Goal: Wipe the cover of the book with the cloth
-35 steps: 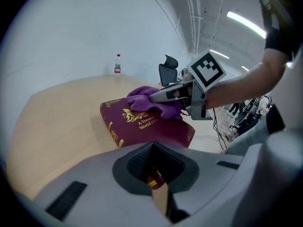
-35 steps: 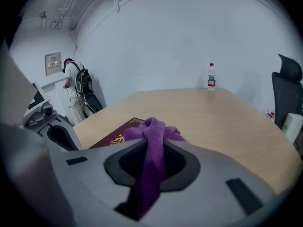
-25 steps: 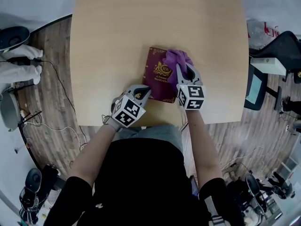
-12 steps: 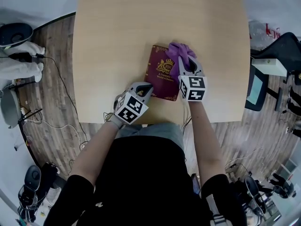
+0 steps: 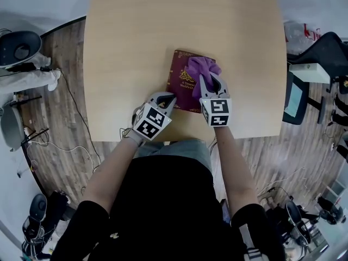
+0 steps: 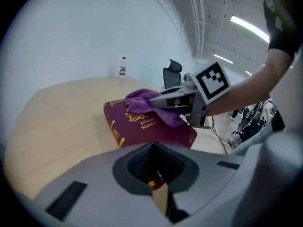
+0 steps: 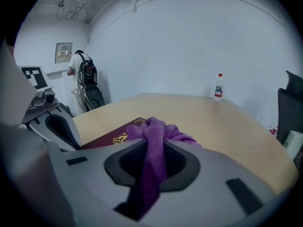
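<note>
Book point(image 5: 182, 89) lies flat near table point(image 5: 136, 37) front edge. Our L gripper point(image 5: 168, 99) fingers nip its near edge, prob. to steady it. R gripper point(image 5: 211, 81) fingers clamp cloth point(image 5: 200, 67) onto cover for wiping.

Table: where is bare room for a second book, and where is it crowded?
Free: the far half of the table beyond the book, plus both sides of it. Crowded: near middle, where the left gripper grips the book and the right gripper holds the cloth.

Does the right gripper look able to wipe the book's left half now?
Probably yes: the right gripper holds the cloth on the book, whose left half lies bare beside it.
</note>
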{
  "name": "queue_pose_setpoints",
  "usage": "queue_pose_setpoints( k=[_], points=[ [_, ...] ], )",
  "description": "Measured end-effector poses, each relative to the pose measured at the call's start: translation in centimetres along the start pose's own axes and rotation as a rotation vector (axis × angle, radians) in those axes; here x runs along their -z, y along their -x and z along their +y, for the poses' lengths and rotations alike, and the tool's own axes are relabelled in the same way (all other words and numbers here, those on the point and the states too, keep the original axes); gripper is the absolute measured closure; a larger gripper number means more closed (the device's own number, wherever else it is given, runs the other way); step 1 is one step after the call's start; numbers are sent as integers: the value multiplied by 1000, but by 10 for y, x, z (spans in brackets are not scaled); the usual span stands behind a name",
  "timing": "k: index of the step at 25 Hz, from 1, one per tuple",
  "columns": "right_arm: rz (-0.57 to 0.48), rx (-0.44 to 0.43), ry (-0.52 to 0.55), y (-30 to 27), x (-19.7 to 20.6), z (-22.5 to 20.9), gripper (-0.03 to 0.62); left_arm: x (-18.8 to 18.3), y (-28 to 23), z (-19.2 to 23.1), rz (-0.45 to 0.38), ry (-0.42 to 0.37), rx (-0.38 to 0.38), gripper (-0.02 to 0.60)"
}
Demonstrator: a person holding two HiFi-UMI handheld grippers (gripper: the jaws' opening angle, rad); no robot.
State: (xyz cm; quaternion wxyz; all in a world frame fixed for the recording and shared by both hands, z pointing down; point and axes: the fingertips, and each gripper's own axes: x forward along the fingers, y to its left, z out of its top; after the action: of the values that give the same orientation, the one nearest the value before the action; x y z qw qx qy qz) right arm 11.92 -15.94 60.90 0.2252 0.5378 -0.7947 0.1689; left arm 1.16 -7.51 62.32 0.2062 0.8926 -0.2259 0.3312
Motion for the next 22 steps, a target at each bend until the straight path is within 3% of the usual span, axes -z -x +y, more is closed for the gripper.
queue_pose_setpoints(
  k=[22],
  points=[
    [-9,-19,-43,81,49,70,516,0,-1,3,-44,18,6,561]
  ],
)
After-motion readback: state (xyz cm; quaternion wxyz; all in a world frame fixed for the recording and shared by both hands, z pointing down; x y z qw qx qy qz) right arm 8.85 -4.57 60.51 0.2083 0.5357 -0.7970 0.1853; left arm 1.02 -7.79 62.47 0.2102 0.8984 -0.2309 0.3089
